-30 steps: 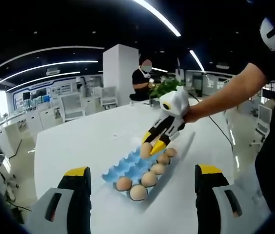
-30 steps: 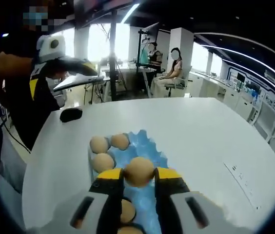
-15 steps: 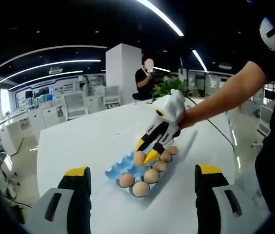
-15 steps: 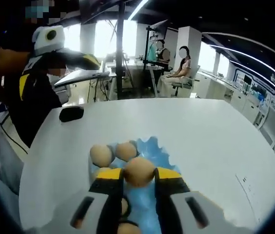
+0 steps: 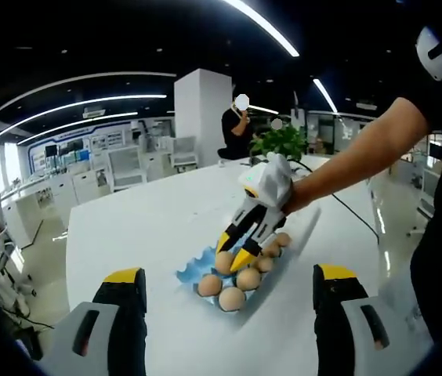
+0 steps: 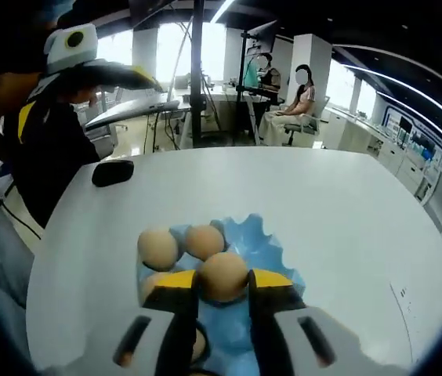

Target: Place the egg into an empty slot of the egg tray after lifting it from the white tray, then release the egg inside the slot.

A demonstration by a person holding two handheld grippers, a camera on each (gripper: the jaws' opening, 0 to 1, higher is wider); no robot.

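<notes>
Right tongs (image 6: 221,283) clamped on egg (image 6: 222,276), low over blue egg tray (image 6: 272,244); seating, release pending. Left tongs (image 5: 229,286) spread, idle.

Tan egg (image 6: 222,276), seemingly just above blue egg tray (image 6: 276,258), partly filled.
</notes>
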